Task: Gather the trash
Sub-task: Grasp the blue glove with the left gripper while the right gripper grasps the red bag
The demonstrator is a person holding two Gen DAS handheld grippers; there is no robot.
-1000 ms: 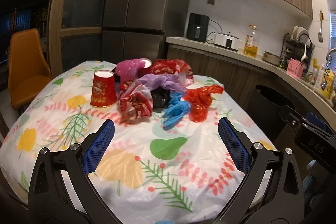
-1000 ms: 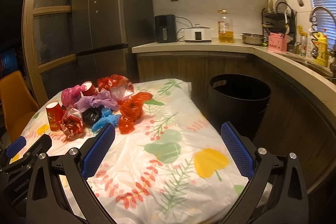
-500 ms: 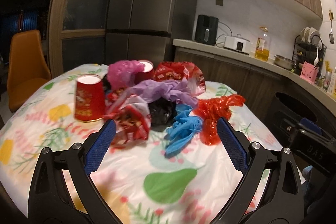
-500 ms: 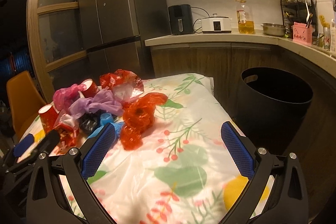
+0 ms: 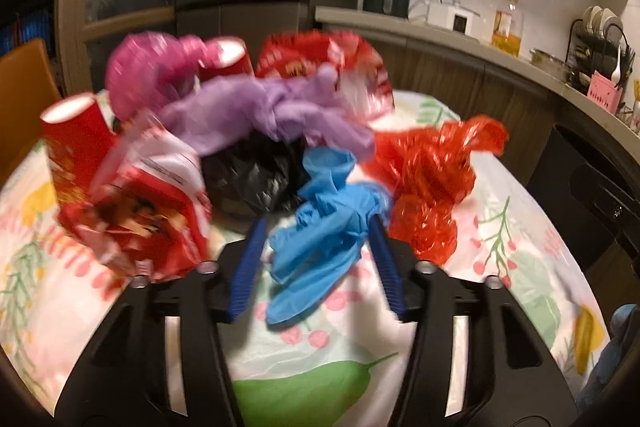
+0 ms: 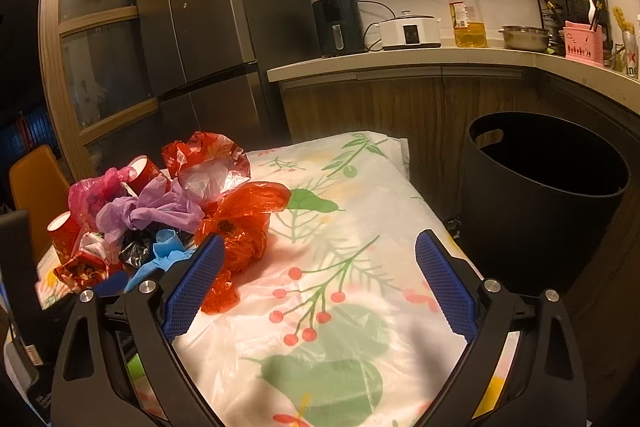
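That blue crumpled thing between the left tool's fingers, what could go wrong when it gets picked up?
The blue glove lies against the black bag and under the purple bag, so lifting it may drag those along. The left tool is open around it; limp plastic may slip out as it shuts. The black bin stands beyond the table edge, so a loose piece could drop on the way.

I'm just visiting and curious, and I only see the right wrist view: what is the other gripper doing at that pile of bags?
Observer: The left gripper is open, its fingers on either side of the crumpled blue bag.
Operator: Anything else caught in between?
Observer: No; the red-and-white wrapper lies outside one finger, the red bag outside the other.
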